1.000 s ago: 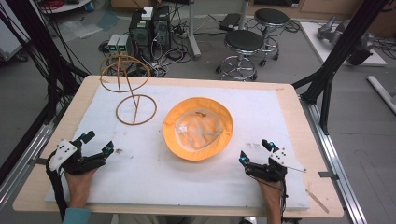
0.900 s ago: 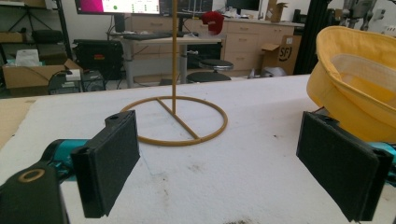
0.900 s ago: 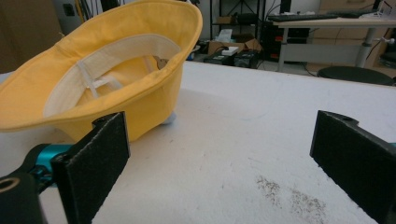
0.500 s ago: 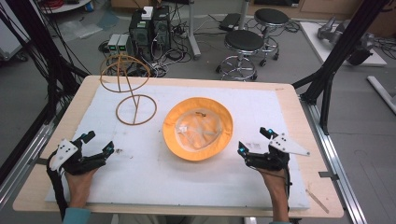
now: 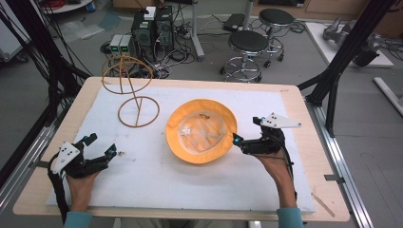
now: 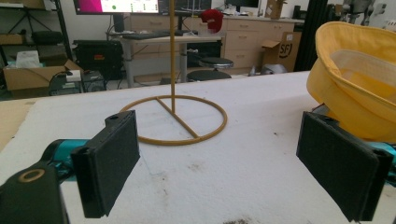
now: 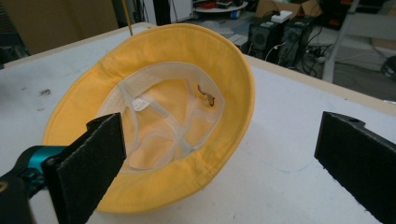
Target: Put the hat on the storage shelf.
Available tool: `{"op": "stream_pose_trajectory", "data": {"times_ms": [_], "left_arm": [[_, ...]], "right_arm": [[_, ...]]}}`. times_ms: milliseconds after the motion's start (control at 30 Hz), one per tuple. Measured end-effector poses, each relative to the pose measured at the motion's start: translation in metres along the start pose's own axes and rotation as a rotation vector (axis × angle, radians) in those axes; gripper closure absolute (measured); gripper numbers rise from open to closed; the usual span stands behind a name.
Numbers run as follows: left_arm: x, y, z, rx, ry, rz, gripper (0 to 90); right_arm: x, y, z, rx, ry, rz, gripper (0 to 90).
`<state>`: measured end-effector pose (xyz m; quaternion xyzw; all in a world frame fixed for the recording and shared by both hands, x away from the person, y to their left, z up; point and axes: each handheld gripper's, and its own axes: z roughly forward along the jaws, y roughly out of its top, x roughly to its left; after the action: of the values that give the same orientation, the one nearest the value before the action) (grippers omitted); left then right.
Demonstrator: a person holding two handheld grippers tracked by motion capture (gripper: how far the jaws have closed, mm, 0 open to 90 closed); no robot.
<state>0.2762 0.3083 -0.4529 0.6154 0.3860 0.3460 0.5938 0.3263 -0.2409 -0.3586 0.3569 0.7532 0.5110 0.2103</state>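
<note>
Right gripper (image 5: 244, 132) agape beside upturned yellow hat (image 5: 201, 130), opening skyward.

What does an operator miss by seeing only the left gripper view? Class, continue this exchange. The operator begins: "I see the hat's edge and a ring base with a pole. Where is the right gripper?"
Observer: The right gripper is at the right side of the yellow hat, seen in the high view.
Operator: Is it pinching the brim?
Observer: No. In the right gripper view its jaws stand wide apart, with nothing clamped.
Operator: How does the hat lie?
Observer: Opening up, showing a pale lining with a small white label.
</note>
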Motion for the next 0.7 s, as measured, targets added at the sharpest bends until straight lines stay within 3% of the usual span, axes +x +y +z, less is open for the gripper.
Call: {"op": "stream_pose_trajectory", "data": {"times_ms": [567, 700], "left_arm": [[-0.001, 0.0, 0.001, 0.01, 0.002, 0.013, 13.4], [-0.001, 0.0, 0.001, 0.009, 0.001, 0.012, 13.4]], "right_arm": [[-0.026, 0.011, 0.038, 0.158, 0.022, 0.045, 5.7], [-0.025, 0.011, 0.043, 0.169, 0.03, 0.037, 16.3]]}}
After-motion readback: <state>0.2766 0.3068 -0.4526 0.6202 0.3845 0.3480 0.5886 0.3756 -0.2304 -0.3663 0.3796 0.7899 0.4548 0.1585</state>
